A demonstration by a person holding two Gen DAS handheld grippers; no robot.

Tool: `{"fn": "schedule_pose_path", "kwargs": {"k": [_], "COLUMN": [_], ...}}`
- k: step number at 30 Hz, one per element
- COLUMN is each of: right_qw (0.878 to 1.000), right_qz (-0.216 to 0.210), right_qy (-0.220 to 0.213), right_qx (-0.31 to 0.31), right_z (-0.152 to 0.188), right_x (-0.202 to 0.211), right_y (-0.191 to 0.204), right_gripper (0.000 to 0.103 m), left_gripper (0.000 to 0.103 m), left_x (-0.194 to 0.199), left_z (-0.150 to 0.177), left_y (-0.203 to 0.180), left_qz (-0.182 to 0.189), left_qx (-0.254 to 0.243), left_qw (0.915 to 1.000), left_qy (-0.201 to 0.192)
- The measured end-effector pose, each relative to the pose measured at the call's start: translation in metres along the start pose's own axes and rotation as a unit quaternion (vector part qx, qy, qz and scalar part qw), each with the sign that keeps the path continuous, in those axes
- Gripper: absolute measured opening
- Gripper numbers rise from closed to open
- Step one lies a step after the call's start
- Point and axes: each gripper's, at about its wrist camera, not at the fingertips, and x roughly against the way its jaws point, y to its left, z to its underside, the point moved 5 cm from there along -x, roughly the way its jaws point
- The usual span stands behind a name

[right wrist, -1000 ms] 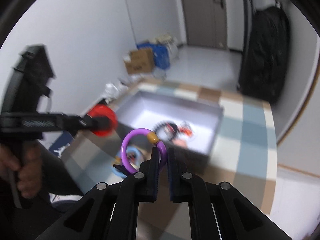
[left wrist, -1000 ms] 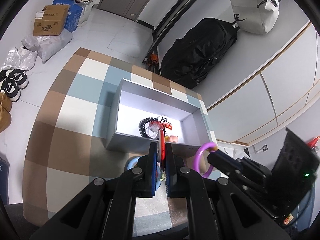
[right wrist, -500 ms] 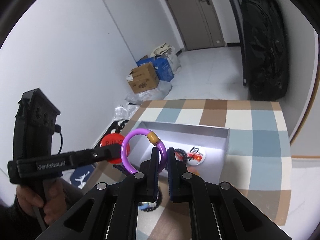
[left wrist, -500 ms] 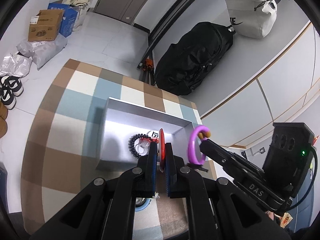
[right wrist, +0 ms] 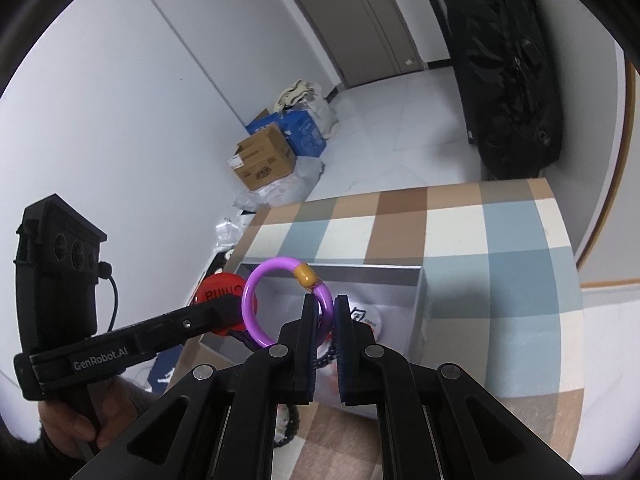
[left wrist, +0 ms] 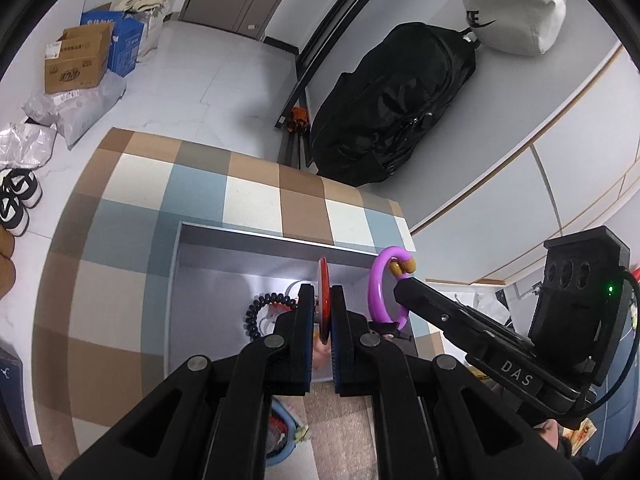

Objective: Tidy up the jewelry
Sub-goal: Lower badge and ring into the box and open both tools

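Red disc (left wrist: 323,288) pinched in left tongs (left wrist: 322,320); right tongs (right wrist: 323,320) clamp purple ring (right wrist: 256,312), prob. bracelet.

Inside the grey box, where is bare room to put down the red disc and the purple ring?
The grey box floor is bare along its left wall and far wall. The near right part is crowded by the black bead bracelet and a white badge. The red disc and purple ring hang above it.

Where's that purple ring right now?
The purple ring is pinched upright between the right gripper's fingers, held above the grey box, just right of the red disc in the left gripper.
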Motion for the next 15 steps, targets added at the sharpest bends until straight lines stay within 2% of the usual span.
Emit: {"fn": "schedule_pose_path", "kwargs": {"k": [11, 15], "right_qw": [0.999, 0.999], "right_qz": [0.005, 0.001], "right_qy": [0.016, 0.023], "right_qx": [-0.029, -0.036], "right_z": [-0.005, -0.005], "right_x": [-0.013, -0.017], "right_y": [-0.017, -0.019], "right_gripper": [0.007, 0.010], "left_gripper": [0.003, 0.004], "left_x": [-0.019, -0.022], "left_z": [-0.006, -0.007], "left_y": [0.003, 0.003], "left_qz": [-0.002, -0.003], "left_qx": [0.010, 0.013], "left_qw": [0.9997, 0.9995], "left_qy": [0.020, 0.027]}}
